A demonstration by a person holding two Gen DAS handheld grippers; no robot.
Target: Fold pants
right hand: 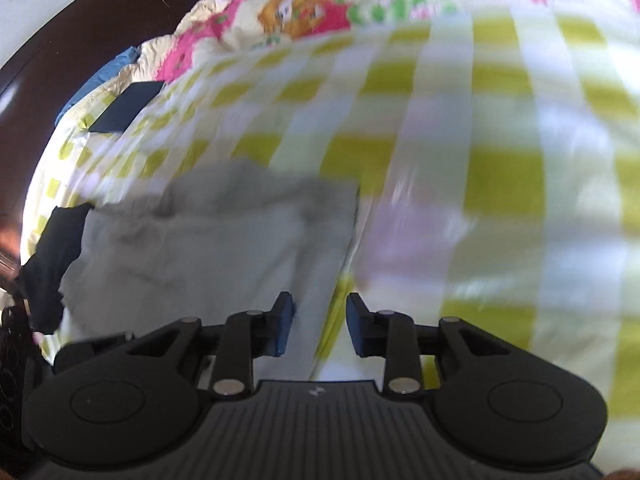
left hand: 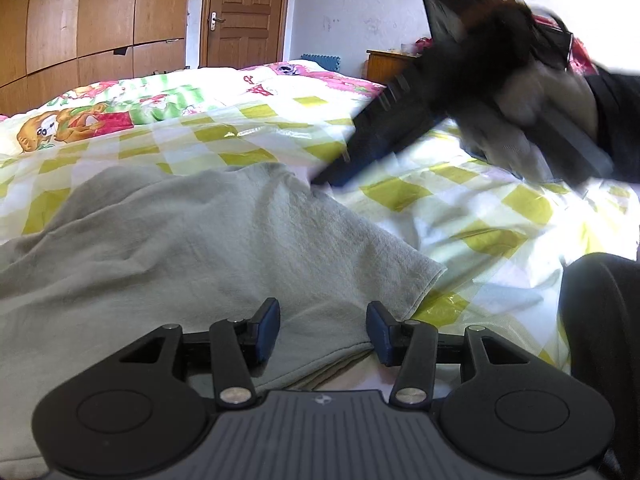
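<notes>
Holding your left gripper wide over the grey pants on the checked bedspread, your right gripper parted, empty, above the pants' edge.

open quilt right of pants | blocked above: right gripper

Wooden wardrobe, panelled door, white wall, checked bedspread.

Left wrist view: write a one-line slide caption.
Open left tongs poised over grey pants on a checked bedspread, with the blurred right tongs at the far edge.
</notes>
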